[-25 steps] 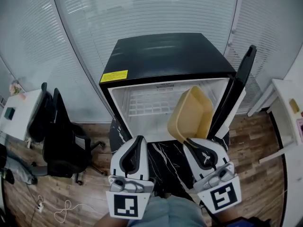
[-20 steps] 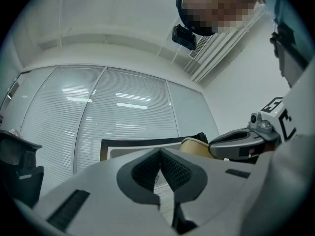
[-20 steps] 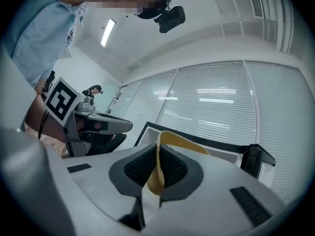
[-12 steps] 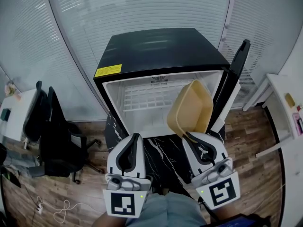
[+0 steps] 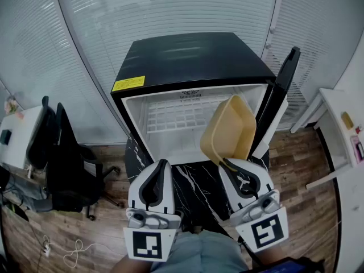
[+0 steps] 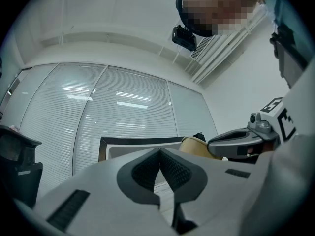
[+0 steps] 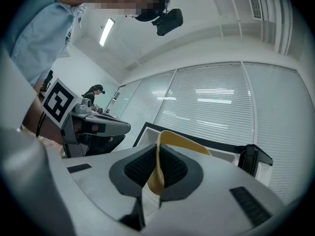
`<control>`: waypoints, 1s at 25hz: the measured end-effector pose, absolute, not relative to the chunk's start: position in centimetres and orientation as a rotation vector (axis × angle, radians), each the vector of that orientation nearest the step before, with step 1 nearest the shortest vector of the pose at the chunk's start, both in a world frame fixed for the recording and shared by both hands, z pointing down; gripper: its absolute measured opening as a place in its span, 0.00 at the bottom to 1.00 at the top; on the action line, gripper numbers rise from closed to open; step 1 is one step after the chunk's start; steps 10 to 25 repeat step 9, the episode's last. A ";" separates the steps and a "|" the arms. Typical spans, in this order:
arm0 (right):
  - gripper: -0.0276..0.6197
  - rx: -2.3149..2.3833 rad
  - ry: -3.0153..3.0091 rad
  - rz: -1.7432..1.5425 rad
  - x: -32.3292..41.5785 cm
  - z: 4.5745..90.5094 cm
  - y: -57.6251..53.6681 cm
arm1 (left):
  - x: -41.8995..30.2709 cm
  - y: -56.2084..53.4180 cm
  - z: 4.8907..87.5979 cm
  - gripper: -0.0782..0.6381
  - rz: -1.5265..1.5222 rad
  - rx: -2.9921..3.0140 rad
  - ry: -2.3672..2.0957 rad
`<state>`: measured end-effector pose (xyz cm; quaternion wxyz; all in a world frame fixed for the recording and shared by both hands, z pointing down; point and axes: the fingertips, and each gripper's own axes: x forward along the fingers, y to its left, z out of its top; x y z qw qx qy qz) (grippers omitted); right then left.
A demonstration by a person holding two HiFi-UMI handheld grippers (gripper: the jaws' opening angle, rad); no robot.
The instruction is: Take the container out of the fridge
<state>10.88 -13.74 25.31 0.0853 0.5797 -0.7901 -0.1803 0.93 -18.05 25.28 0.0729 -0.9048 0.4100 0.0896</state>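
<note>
We count two grippers: right gripper (image 5: 226, 165) jaws clamped on the rim of one yellow container (image 5: 230, 131), tilted before the one open fridge (image 5: 187, 58), right side; left gripper (image 5: 163, 165) jaws together, empty

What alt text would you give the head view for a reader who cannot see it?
The right gripper holds a tilted yellow container by its rim in front of an open black fridge. The left gripper, shut and empty, sits beside it.
</note>
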 end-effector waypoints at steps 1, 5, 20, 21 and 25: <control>0.09 1.729 -2.355 -0.535 10.9 25.3 -13.8 | 1.0 -18.1 25.3 0.13 0.266 -2.720 1.231; 0.09 1.723 -2.350 -0.537 11.1 25.3 -13.8 | 1.2 -18.1 25.3 0.13 0.271 -2.721 1.229; 0.09 1.725 -2.349 -0.536 11.4 25.4 -13.9 | 1.6 -18.2 25.4 0.13 0.273 -2.724 1.226; 0.09 1.725 -2.349 -0.536 11.4 25.4 -13.9 | 1.6 -18.2 25.4 0.13 0.273 -2.724 1.226; 0.09 1.725 -2.349 -0.536 11.4 25.4 -13.9 | 1.6 -18.2 25.4 0.13 0.273 -2.724 1.226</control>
